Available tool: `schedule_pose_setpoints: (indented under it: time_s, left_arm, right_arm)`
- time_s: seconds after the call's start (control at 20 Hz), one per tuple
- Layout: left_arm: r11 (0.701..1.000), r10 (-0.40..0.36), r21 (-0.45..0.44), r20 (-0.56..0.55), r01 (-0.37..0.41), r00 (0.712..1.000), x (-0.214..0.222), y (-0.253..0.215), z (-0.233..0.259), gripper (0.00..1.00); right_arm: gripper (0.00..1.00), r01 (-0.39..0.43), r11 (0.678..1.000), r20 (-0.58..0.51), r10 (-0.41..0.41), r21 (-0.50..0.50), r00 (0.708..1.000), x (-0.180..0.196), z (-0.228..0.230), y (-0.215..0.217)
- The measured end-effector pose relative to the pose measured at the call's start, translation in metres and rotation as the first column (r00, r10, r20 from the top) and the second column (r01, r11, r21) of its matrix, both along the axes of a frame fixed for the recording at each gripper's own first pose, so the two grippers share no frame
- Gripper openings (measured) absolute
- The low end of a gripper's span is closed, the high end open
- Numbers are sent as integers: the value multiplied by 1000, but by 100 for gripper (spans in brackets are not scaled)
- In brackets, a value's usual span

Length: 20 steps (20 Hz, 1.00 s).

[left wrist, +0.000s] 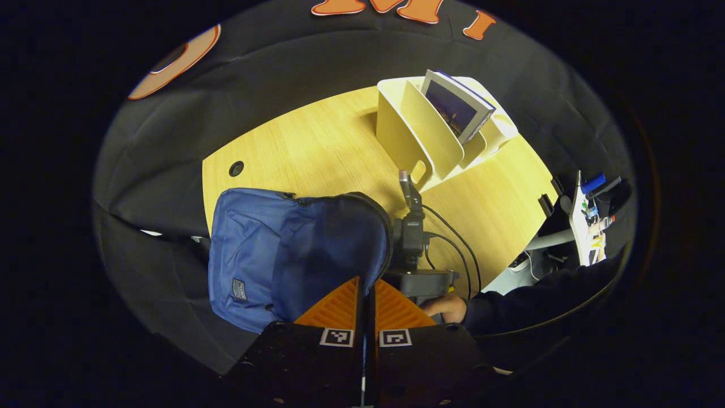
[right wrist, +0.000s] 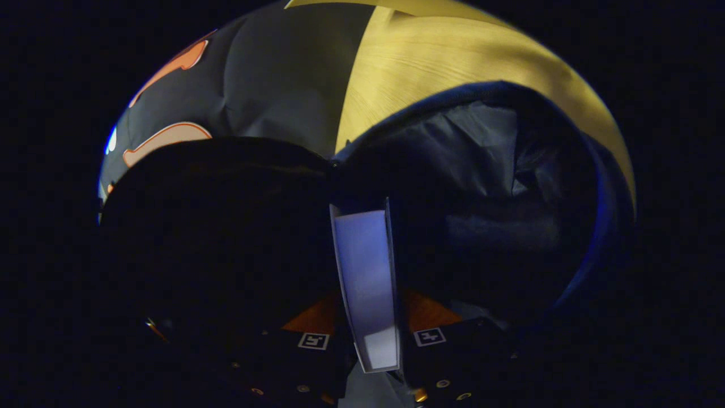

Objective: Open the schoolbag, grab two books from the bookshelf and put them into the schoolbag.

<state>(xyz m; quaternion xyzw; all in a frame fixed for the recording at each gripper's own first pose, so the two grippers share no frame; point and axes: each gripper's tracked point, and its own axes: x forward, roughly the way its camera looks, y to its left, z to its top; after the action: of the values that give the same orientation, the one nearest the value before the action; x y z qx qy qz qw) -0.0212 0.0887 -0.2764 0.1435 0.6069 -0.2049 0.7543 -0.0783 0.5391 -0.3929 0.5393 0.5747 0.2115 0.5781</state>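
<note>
Blue fabric schoolbag (left wrist: 266, 255) first: found it lying on the pale wooden table (left wrist: 317, 147), zip undone and mouth gaping, dark lining on show. Could check off the opening step, going by that.

Caught the right gripper (right wrist: 368, 294) clamped on a thin white-edged book (right wrist: 362, 255), one finger pressing each cover. Saw the book edge-on in the right gripper view, long axis pointing straight ahead along the fingers and right into the bag's dark inside. So judged this as the drop-in stage for book one, maybe halfway through the whole job. Couldn't make out how deep the far end sat, too murky in there.

Found the left gripper (left wrist: 367, 294) low at the near rim of the bag with its fingers squeezed together. Noticed the zip edge running right up to the tips, but honestly couldn't tell whether any fabric was pinched between them. Spotted, in the left gripper view, a hand (left wrist: 447, 309) in a dark sleeve holding the other gripper just beside the bag's right edge.

Also clocked the cream plastic bookshelf (left wrist: 396, 124) at the far side of the table, well apart from the bag, with a dark-covered book (left wrist: 456, 107) leaning in a slot.

Key bit for the coming move: needed to keep that long axis lined up with the opening, then let go. Would pick the right side for the second book too, being nearer the shelf. Main risk, probably: catching a corner on the zip rim.
</note>
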Motion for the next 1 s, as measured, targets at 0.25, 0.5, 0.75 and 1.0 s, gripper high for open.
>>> schedule_pose_setpoints:
  time_s: [0.25, 0.5, 0.75, 1.0]
  left_arm:
    - [997, 73, -12, 29, -72, 997, 7, 19, 11, 2]
    - [992, 125, -20, 58, -124, 990, 12, 37, 14, 2]
    - [990, 138, -29, 54, -136, 989, 7, 37, 7, 2]
    - [992, 128, -18, 53, -127, 990, 4, 31, -1, 2]
  right_arm:
    - [56, -93, 990, -33, 90, -106, 995, -7, -4, -10]
    - [73, -144, 977, -34, 141, -159, 989, -7, 13, -40]
    - [86, -123, 960, 17, 132, -252, 991, 4, 19, -85]
    - [93, -102, 927, 42, 125, -360, 991, 13, 19, -133]
